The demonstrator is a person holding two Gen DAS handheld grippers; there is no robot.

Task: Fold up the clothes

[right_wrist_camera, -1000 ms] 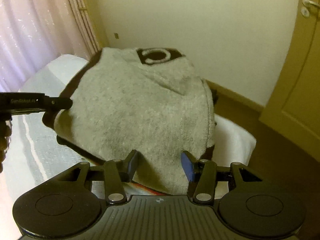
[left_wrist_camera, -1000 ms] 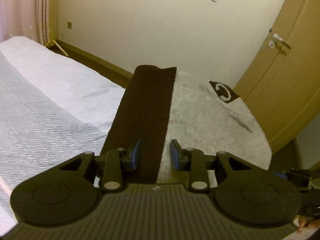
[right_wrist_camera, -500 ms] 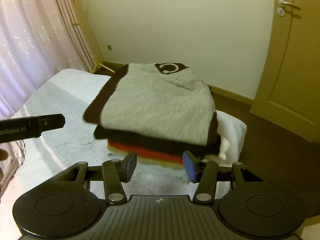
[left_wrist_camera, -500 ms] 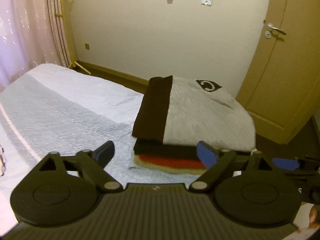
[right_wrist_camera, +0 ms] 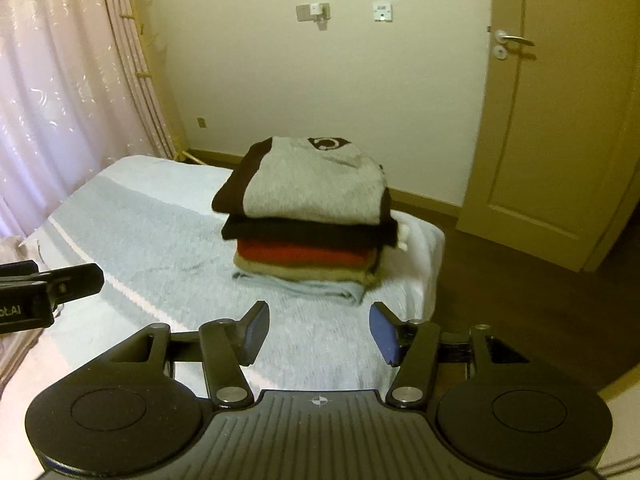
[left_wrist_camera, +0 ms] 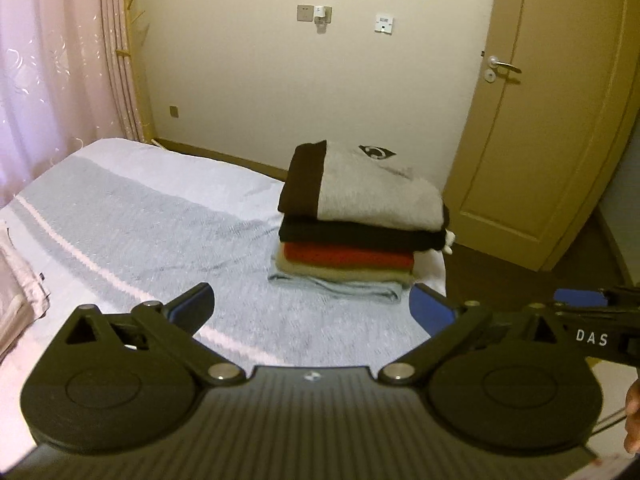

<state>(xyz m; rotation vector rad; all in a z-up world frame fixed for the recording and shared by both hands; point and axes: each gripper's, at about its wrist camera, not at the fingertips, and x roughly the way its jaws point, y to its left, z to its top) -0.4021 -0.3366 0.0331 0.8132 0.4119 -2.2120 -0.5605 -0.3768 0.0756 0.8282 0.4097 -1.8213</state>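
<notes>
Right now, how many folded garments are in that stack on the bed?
5 visible, bottom to top: pale blue, tan, red, black, grey sweater with a dark band on top. Thinner pieces could be hidden between layers.

Dim, warm-tinted room; daylight glows through the curtain [left_wrist_camera: 48,80] at upper left; fisheye bends edges, corners vignette dark

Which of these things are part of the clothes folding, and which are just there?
Part of the job:
- stack of folded clothes
- grey sweater on top
- bed
- left gripper, right gripper, both empty, jaws opening

Just there:
- curtain
- door
- wall sockets
</notes>
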